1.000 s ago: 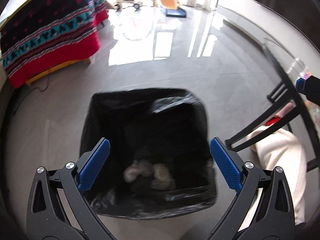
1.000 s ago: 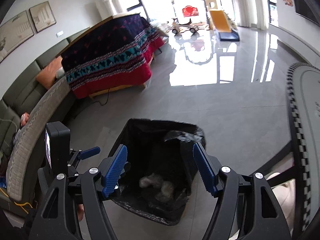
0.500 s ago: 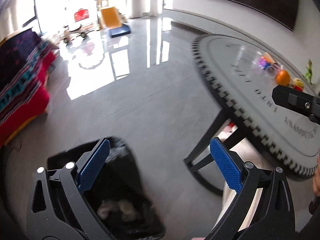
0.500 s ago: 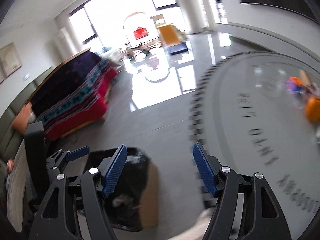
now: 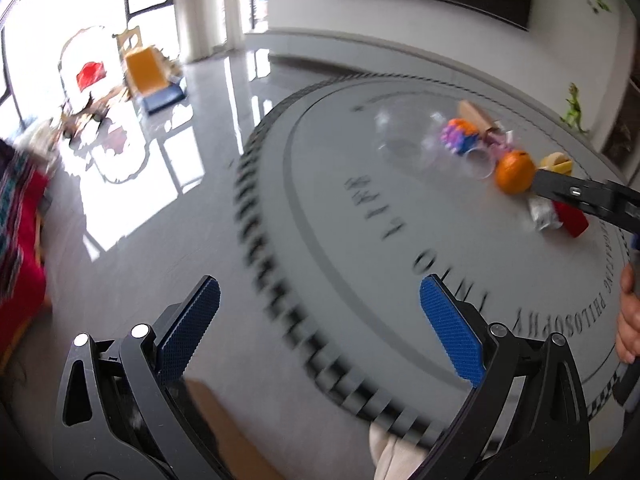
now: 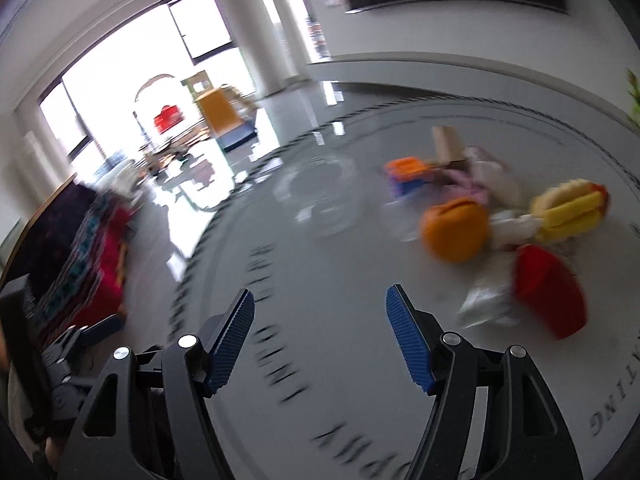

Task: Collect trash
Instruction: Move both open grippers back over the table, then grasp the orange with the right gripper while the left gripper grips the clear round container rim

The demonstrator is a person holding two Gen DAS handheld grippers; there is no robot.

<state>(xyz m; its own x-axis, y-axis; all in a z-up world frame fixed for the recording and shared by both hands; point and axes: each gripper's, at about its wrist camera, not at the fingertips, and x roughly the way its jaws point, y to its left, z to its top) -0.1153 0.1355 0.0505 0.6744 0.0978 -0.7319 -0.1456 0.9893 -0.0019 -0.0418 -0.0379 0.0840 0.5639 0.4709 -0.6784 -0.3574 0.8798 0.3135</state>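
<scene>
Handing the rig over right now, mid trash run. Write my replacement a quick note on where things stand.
Left gripper: jaws open, empty.
Right gripper: jaws open, empty.
Both point at the round table.
On it: a crumpled silver wrapper beside a red block, with an orange ball and toys behind.
The bin is out of view.
Left: nothing is gripped yet; the wrapper looks like the nearest trash.

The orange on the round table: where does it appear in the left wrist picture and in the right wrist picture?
Left wrist: the orange lies at the upper right, just left of the black arm of the other gripper.
Right wrist: the orange is blurred, right of centre, beyond the open blue pads.
Shared landmark: the red block lies near it in both.
</scene>
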